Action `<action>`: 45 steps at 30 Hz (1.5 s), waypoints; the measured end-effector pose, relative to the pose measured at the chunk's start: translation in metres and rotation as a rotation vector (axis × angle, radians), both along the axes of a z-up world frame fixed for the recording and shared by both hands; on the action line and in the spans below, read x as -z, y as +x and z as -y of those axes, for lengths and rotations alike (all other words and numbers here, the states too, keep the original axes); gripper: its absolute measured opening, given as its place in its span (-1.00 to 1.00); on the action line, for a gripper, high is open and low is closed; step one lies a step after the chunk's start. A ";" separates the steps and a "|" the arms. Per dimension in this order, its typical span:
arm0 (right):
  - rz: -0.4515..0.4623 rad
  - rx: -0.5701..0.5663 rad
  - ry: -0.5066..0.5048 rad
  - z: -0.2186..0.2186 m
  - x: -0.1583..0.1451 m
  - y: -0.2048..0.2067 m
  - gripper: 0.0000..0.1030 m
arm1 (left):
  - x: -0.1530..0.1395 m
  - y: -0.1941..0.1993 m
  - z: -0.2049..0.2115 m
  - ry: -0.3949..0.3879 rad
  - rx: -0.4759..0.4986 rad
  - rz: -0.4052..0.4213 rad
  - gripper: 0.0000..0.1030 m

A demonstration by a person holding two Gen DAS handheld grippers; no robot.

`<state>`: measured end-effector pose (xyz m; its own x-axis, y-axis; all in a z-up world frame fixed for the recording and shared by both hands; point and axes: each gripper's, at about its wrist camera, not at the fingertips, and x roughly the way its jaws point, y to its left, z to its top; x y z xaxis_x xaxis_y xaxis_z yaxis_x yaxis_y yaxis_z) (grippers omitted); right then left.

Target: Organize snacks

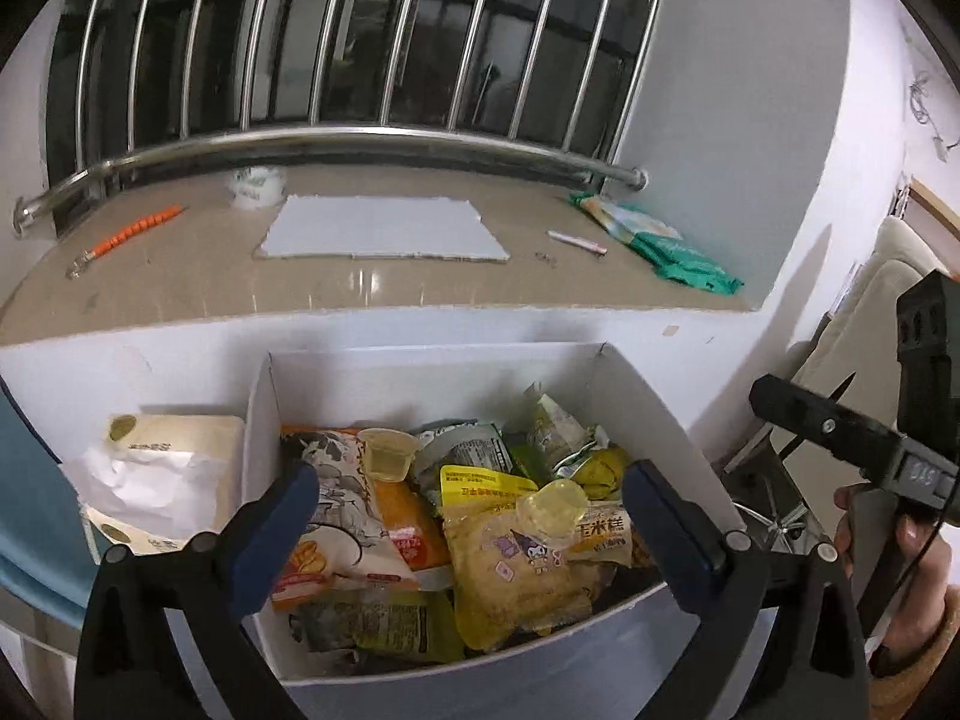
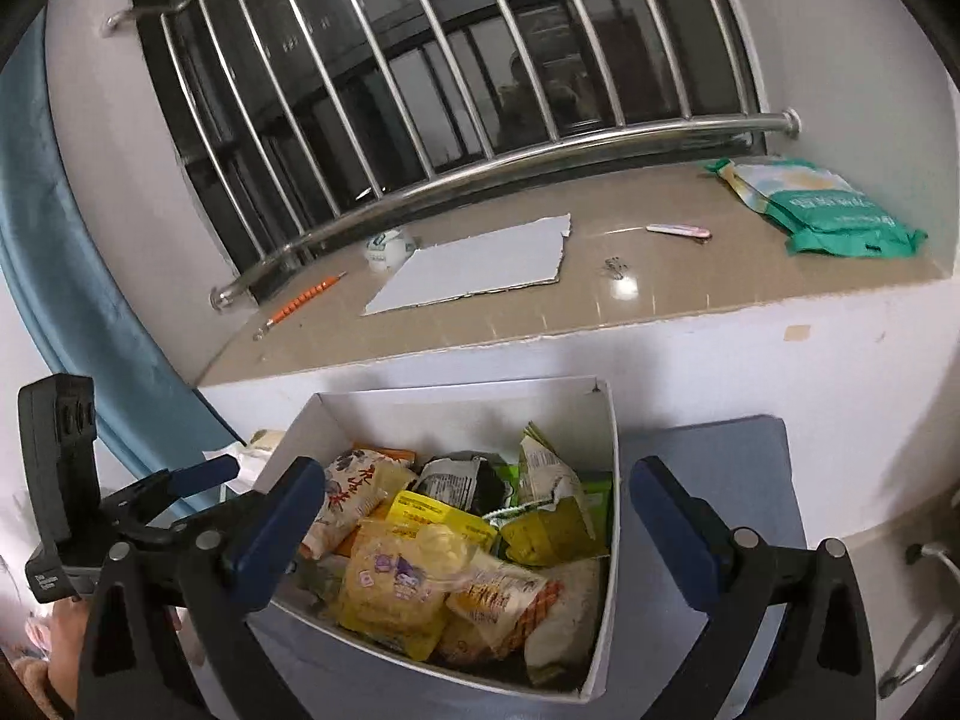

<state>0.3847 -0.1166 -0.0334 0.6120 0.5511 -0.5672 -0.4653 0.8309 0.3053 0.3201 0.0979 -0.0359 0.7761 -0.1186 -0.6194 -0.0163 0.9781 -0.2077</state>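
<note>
A white box point(image 1: 654, 408) point(image 2: 609, 618) full of several snack packets stands on a grey surface below the windowsill. On top lie a yellow packet with a cartoon figure point(image 1: 516, 576) point(image 2: 390, 594), a white and orange packet point(image 1: 336, 510) point(image 2: 345, 498) and two clear jelly cups point(image 1: 387, 453) point(image 1: 555, 504). My left gripper point(image 1: 471, 519) is open and empty, its fingers on either side above the box. My right gripper point(image 2: 474, 516) is open and empty above the same box. The right gripper's body also shows at the right of the left wrist view point(image 1: 840, 426).
A tissue pack point(image 1: 162, 474) lies left of the box. On the stone windowsill point(image 1: 180, 288) lie a grey card sheet point(image 1: 378, 228), an orange pen point(image 1: 132, 231), a pink pen point(image 1: 576, 242), green packets point(image 1: 666, 246) and a small white tub point(image 1: 257, 186). A blue curtain point(image 2: 78, 276) hangs at left.
</note>
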 end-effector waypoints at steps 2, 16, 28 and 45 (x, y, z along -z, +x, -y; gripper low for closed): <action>0.022 -0.002 -0.010 0.001 -0.002 -0.007 1.00 | -0.008 -0.008 0.001 0.010 0.007 0.026 1.00; 0.302 0.001 -0.131 -0.002 -0.047 -0.116 1.00 | -0.047 -0.119 0.051 0.226 -0.049 0.166 1.00; 0.263 -0.060 -0.119 0.023 -0.049 -0.224 1.00 | -0.042 -0.226 0.084 0.125 -0.085 0.123 1.00; 0.299 -0.112 -0.092 0.034 -0.047 -0.316 1.00 | -0.053 -0.321 0.102 0.089 -0.123 0.167 1.00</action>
